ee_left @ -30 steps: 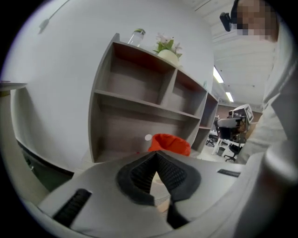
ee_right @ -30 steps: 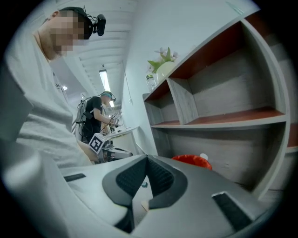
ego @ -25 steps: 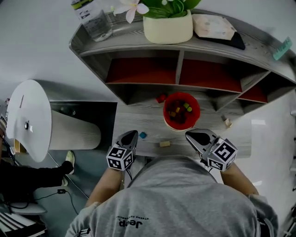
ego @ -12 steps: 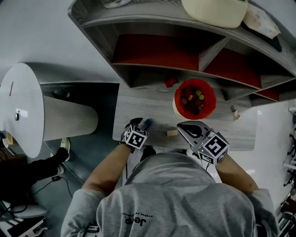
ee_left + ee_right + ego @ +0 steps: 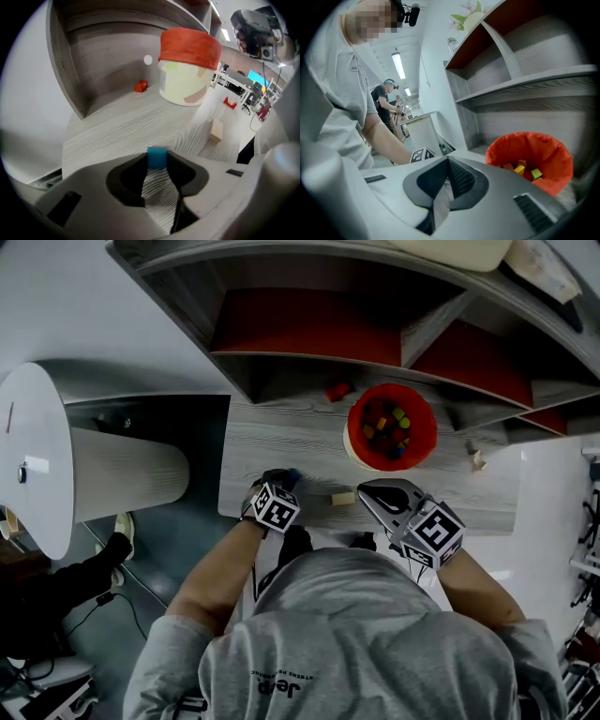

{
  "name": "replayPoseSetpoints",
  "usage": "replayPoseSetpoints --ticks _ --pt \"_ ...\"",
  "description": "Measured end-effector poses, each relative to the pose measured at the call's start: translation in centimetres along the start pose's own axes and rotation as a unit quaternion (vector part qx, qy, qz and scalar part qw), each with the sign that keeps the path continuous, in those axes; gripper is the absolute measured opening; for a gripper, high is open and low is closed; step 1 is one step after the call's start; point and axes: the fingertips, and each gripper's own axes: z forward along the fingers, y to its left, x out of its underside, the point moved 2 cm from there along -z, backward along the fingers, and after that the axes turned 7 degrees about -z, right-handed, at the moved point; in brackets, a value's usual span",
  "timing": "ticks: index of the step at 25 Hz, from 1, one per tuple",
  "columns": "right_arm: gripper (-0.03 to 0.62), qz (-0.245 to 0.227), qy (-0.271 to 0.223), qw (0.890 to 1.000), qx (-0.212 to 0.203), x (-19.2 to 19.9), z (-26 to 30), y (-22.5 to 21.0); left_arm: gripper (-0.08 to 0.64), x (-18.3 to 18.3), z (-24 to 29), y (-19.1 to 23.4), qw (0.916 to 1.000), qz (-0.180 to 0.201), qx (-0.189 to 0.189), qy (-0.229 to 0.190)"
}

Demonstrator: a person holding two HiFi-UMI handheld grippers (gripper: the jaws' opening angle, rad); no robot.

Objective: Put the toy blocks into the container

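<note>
A small blue block (image 5: 157, 157) lies on the grey wooden table (image 5: 281, 442) near its front edge. My left gripper (image 5: 157, 162) points steeply down at it. Its jaws have just been closing, and the fingertips now press both sides of the block (image 5: 293, 474). The container (image 5: 356, 442) is a cream bucket with a red liner and holds several coloured blocks (image 5: 520, 168). It stands right of centre, under the shelf. My right gripper (image 5: 367, 489) hovers in front of the container (image 5: 529, 150), shut and empty. A wooden block (image 5: 344, 498) lies between the two grippers.
A red block (image 5: 336, 390) sits at the back under the shelf unit (image 5: 375, 343). Another wooden block (image 5: 478, 460) lies right of the container. A white round bin (image 5: 56, 460) stands left of the table. Other people work in the room behind.
My left gripper has dropped to the table and tipped downward, and it now holds the blue block between its tips. The right gripper has sunk a little in front of the container.
</note>
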Motion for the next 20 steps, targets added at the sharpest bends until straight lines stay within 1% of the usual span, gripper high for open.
replayPoseSetpoints --ticks 3,6,12,16,20 --pt "0.021 0.003 -0.003 1.0 0.007 0.1 -0.8 -0.2 0.158 -0.4 -0.4 -0.3 1.0 0.0 0.004 -0.002" --pt "0.021 0.004 -0.01 1.0 0.014 -0.2 -1.9 -0.8 0.158 -2.4 -2.2 -1.4 0.9996 -0.004 0.013 -0.026" --pt "0.021 0.005 -0.042 0.997 0.058 -2.0 -4.8 -3.4 0.158 -10.3 -8.8 -3.3 0.9941 0.021 0.033 -0.101" --pt "0.021 0.0 -0.07 0.994 0.084 -3.9 -7.8 -5.0 0.158 -16.1 -12.7 -5.3 0.9869 0.052 0.044 -0.147" --pt "0.021 -0.007 -0.093 0.99 0.106 -5.4 -11.0 -6.0 0.158 -21.5 -14.8 -8.3 0.9784 0.088 0.057 -0.178"
